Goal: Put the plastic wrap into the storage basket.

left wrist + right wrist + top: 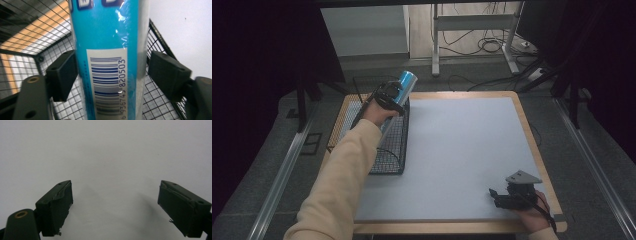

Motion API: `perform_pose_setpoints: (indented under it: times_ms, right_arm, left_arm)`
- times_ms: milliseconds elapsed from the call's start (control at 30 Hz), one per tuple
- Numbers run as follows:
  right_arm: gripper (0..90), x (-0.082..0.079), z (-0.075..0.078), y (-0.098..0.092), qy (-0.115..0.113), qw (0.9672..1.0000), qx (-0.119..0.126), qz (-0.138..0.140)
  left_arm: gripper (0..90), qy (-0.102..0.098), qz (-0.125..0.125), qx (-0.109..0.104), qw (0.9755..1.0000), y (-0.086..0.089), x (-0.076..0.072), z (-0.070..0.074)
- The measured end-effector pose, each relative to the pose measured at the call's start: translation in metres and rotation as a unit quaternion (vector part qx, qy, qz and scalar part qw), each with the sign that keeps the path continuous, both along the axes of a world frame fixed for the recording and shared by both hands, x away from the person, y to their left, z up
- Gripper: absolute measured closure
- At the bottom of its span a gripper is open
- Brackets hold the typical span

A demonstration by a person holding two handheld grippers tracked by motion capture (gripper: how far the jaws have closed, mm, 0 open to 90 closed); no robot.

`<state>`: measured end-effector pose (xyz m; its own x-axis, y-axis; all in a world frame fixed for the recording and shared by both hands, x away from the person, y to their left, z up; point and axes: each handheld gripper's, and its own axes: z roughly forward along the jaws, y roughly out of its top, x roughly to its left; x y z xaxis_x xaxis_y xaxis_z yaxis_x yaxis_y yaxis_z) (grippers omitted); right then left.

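Left arm (343, 170): long sleeve, pale yellow-beige, soft fabric, reaching to wrist. Left gripper (110, 72): two black blocky jaws, matte, small screw holes; brass-colour rivet on grey-green arm. Right gripper (115, 207): same dark jaws, pads worn at edges, brass ring at joint. In high view right gripper has grey three-cornered plate (523, 177) on top, black cable (546, 210) over wrist.

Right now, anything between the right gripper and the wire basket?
Nothing: in the high view only bare white mat separates the right gripper from the wire basket.
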<state>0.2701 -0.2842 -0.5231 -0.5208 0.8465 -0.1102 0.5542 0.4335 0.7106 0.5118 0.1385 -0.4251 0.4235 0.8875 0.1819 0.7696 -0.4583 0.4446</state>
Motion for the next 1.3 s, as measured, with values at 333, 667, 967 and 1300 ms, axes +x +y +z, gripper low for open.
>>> perform_pose_setpoints:
  times_ms: [333,667,967,1300]
  right_arm:
    - [12.8,0.001,0.004,0.0,-0.018,0.9997,0.016,0.008]
    - [12.8,-0.001,0.006,0.0,-0.027,0.9993,0.022,0.015]
    - [12.8,-0.008,0.016,0.0,-0.055,0.9981,0.026,0.013]
    - [12.8,-0.004,0.015,0.008,-0.056,0.9978,0.023,0.027]
  left_arm:
    - [17.3,-0.053,-0.017,-0.062,0.9965,-0.006,-0.033,0.033]
    - [17.9,-0.076,-0.107,-0.121,0.9838,-0.038,-0.09,0.064]
    - [18.3,-0.066,-0.178,-0.161,0.9685,-0.07,-0.143,0.065]
    - [18.2,-0.041,-0.221,-0.178,0.958,-0.088,-0.191,0.027]
